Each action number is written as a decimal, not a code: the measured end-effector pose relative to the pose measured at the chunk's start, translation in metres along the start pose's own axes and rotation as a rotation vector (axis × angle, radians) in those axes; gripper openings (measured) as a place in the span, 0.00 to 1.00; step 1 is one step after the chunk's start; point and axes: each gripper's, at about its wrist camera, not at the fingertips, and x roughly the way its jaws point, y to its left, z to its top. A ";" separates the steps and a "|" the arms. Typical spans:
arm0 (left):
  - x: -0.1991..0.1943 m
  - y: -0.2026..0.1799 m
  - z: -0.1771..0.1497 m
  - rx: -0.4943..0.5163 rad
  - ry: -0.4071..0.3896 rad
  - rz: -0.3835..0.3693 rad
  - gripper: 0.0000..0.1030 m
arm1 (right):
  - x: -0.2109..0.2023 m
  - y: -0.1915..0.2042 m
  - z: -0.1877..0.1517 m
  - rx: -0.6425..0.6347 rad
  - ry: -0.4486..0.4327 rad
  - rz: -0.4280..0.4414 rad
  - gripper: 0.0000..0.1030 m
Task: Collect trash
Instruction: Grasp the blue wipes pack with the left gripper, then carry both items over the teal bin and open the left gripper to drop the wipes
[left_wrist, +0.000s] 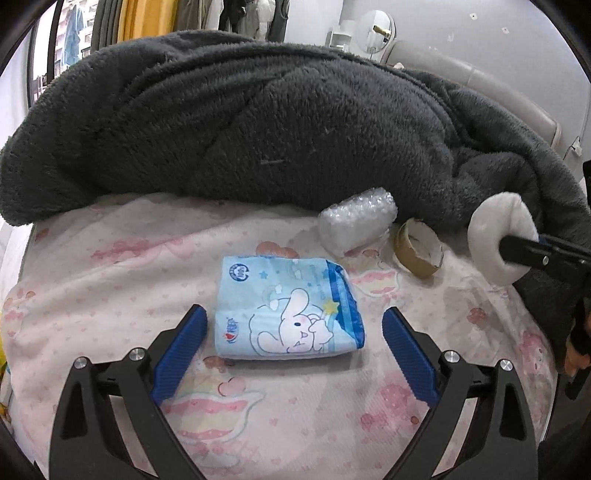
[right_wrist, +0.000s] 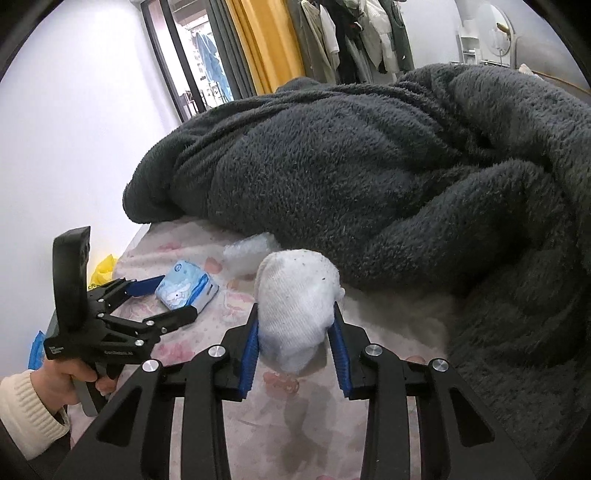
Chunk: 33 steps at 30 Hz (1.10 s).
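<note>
Rolled white fuzzy sock (right_wrist: 295, 314) clamped in right gripper (right_wrist: 297, 345) above pink-patterned bedsheet (left_wrist: 110, 295), light-blue cartoon-bunny tissue pack (left_wrist: 286, 314), lettering unreadable, lying between spread fingers of left gripper (left_wrist: 293, 349), cardboard tape core (left_wrist: 419, 253) nearby.

Counted on the bed: one tissue pack (left_wrist: 288, 308) at centre, one bubble-wrap wad (left_wrist: 356, 225) at one o'clock, one cardboard ring (left_wrist: 419, 251) and one white sock (left_wrist: 498, 238) at two o'clock, one dark blanket (left_wrist: 258, 122) at twelve, plus two grippers (left_wrist: 293, 349) (right_wrist: 295, 341).
</note>
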 end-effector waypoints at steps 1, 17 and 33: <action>0.002 -0.001 0.000 0.005 0.008 0.002 0.85 | 0.000 -0.001 0.001 0.001 0.000 0.001 0.34; -0.019 0.004 -0.002 0.003 0.002 -0.051 0.71 | -0.009 0.027 0.012 -0.018 -0.012 0.016 0.34; -0.070 0.018 -0.023 0.013 -0.004 -0.055 0.64 | -0.004 0.098 0.013 -0.062 -0.020 0.064 0.34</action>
